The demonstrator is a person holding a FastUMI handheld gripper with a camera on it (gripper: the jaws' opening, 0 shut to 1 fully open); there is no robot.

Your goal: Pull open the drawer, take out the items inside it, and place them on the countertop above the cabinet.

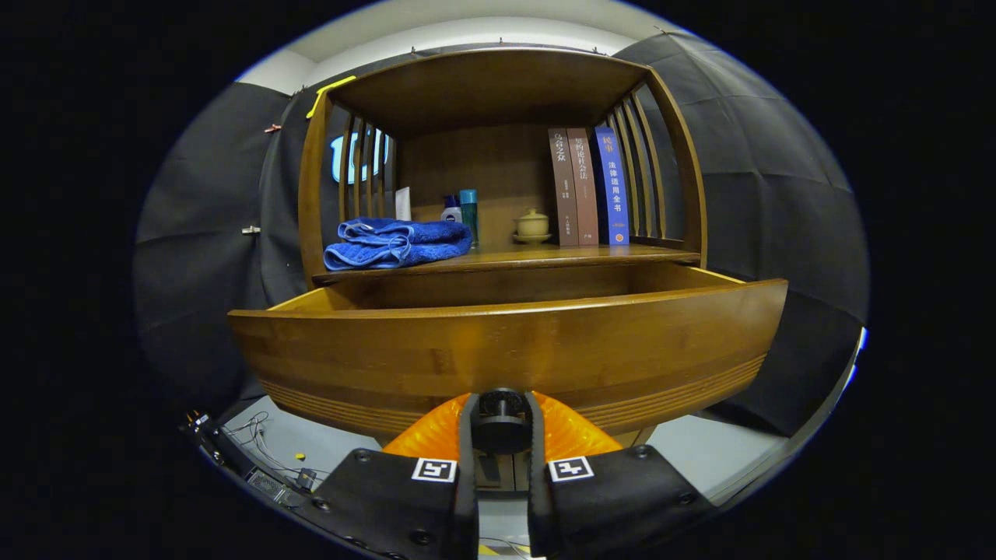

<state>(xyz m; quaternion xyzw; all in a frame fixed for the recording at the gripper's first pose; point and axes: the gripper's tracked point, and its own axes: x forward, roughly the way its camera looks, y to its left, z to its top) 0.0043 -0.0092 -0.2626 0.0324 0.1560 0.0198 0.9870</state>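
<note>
You've got the gripper [502, 424] at bottom centre of the frame, fingers pressed in on the drawer's dark round knob [502, 420], one each side — looks like a firm pinch. Drawer [506, 350] is already well out; its curved wood front fills the mid-frame right above the fingers. So I'd say the pull step is about done, w/ unloading next. Next move calls for you to let go of the knob, lift up over the front edge and look down in — from this low angle you can't see the drawer floor, only the inner back and side walls, so what's in there can't be told yet.

Beyond, the countertop [591, 254] sits just above the drawer opening, i.e. your drop spot. Left on it: folded blue towel [397, 243]. Behind that, two small bottles [461, 210]. Centre: a little lidded pot on a saucer [532, 225]. Right: three upright books [587, 187]. Free room looks to be front centre-right.
</note>
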